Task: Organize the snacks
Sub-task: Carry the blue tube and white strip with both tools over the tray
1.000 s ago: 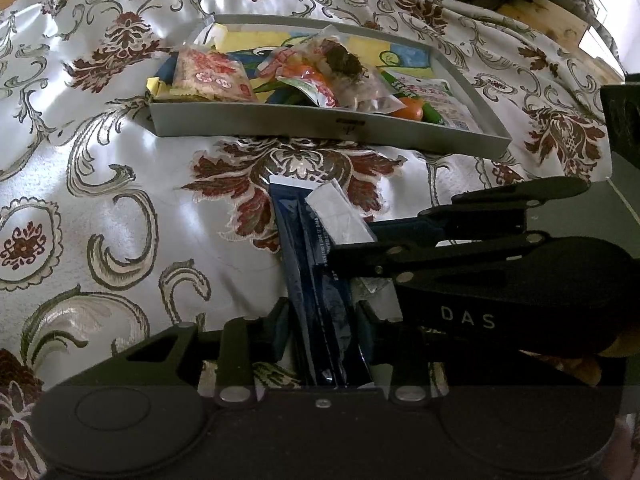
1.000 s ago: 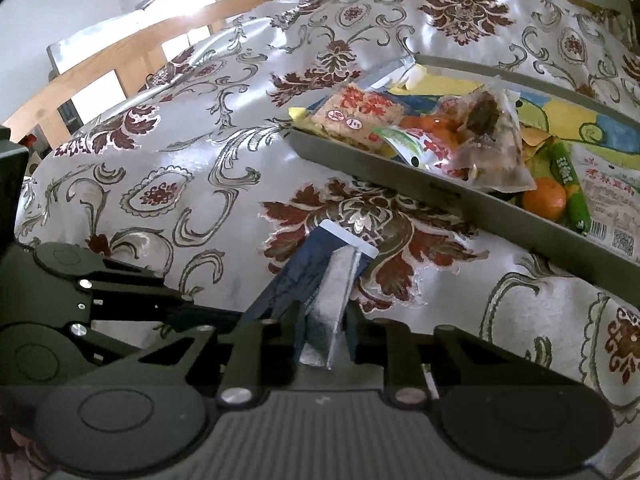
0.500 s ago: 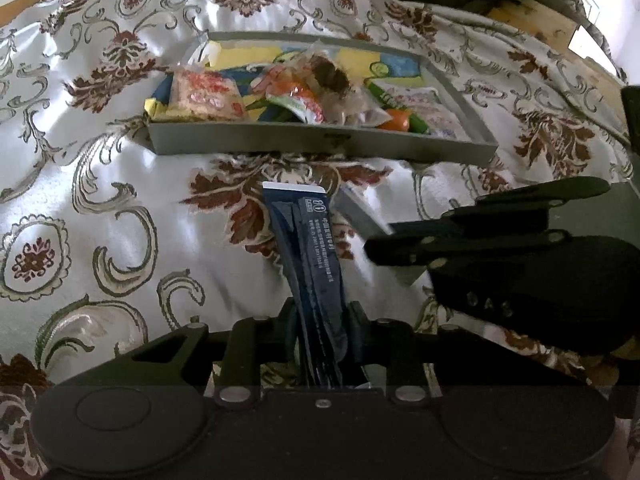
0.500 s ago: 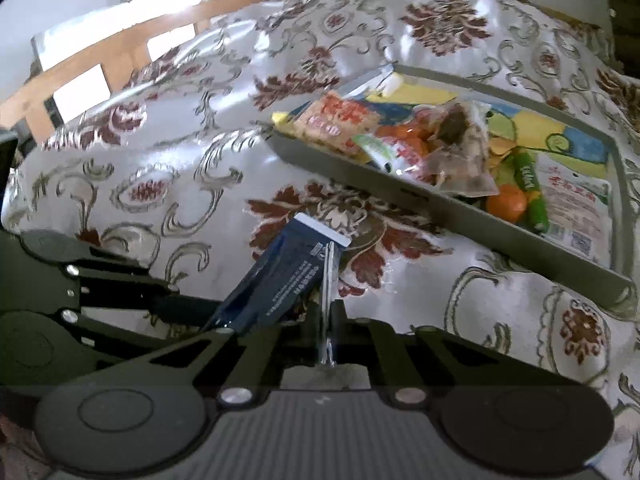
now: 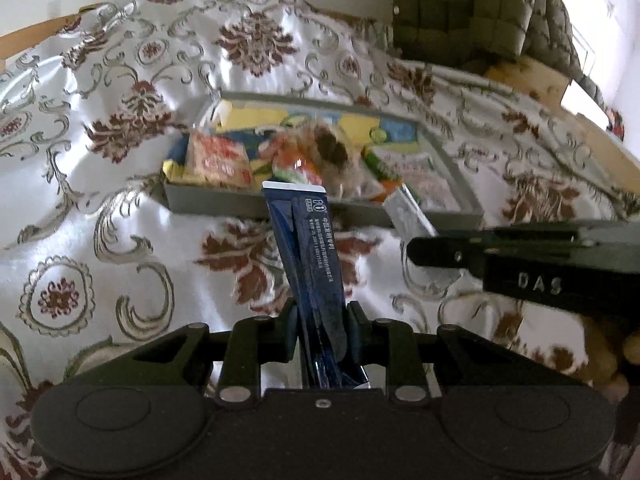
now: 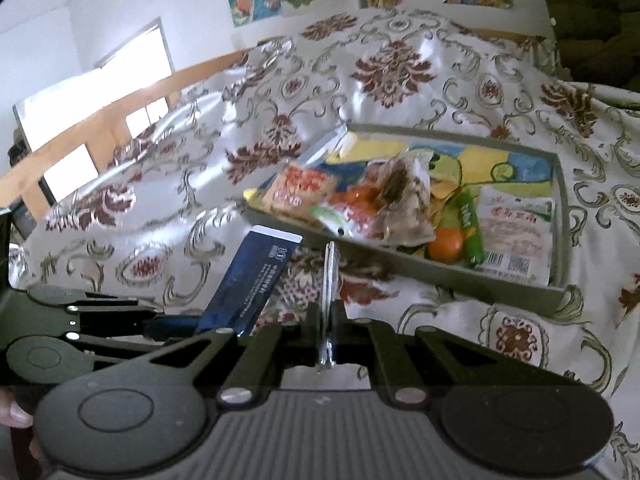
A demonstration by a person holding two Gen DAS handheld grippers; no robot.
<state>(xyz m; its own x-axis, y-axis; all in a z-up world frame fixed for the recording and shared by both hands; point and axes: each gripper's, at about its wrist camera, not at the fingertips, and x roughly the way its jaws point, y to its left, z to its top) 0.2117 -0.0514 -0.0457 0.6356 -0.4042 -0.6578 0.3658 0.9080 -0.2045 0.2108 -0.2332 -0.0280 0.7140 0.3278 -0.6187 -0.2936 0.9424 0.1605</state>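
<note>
Left tongs are clamped on the dark blue packet, right tongs on a thin silver sachet, both raised near the grey tray; light, limp, slippery foil, best pinched near an end

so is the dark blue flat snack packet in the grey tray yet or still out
Out. The dark blue flat snack packet is clamped in the left gripper, raised over the floral cloth, short of the grey tray.

Navy packet; silver sachet; grey tray; white cloth, maroon-and-olive scrollwork.
</note>
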